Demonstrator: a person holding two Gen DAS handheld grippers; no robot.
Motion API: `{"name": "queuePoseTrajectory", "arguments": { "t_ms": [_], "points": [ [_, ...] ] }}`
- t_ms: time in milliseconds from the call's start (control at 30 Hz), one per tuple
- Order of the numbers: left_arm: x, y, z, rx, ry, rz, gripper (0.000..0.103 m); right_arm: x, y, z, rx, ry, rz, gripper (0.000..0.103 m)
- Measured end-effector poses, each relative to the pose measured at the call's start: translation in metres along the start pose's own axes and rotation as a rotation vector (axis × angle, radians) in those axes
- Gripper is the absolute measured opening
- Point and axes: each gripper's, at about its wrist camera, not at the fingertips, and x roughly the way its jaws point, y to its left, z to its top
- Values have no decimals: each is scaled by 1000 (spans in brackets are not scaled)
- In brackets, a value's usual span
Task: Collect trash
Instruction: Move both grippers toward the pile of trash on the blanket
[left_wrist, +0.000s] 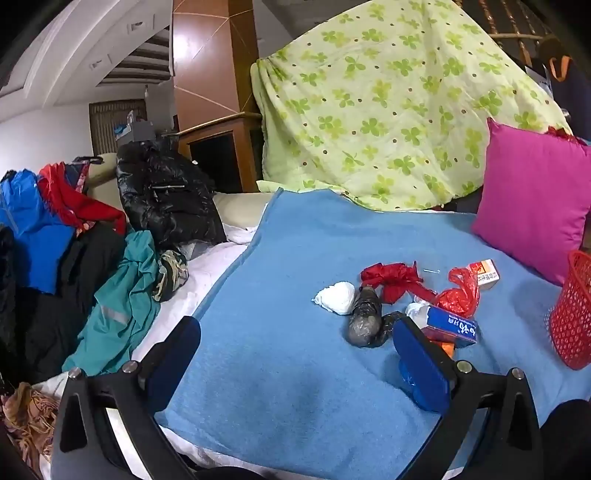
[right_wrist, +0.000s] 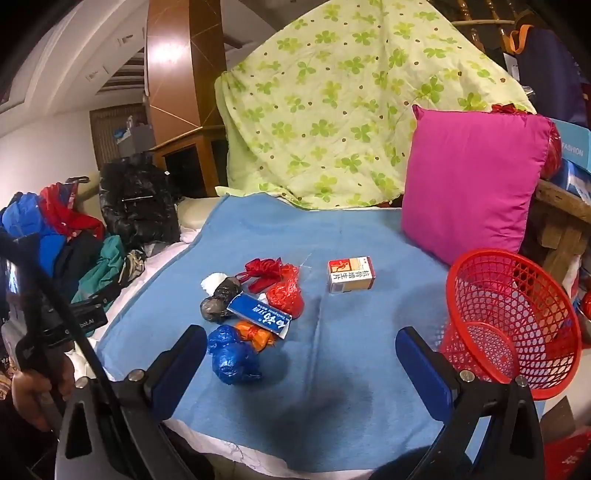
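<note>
The left claw (left_wrist: 295, 354) and the right claw (right_wrist: 301, 363) both stand fully released above the blue blanket (right_wrist: 351, 387), with nothing between their pads. Just ahead of the right claw lies a blue plastic bag (right_wrist: 231, 356), touching an orange wrapper (right_wrist: 256, 334) and a blue carton (right_wrist: 258, 315). A small box (right_wrist: 351, 275) lies apart from them. The red basket (right_wrist: 513, 325) sits tilted at the right, before a pink pillow (right_wrist: 469, 184).
</note>
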Motion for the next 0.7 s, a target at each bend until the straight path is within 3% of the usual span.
{"name": "queuePoseTrajectory", "arguments": {
  "t_ms": [700],
  "points": [
    [5, -4, -3, 5, 29, -10, 103, 12, 11, -4, -5, 37, 27, 103]
  ]
}}
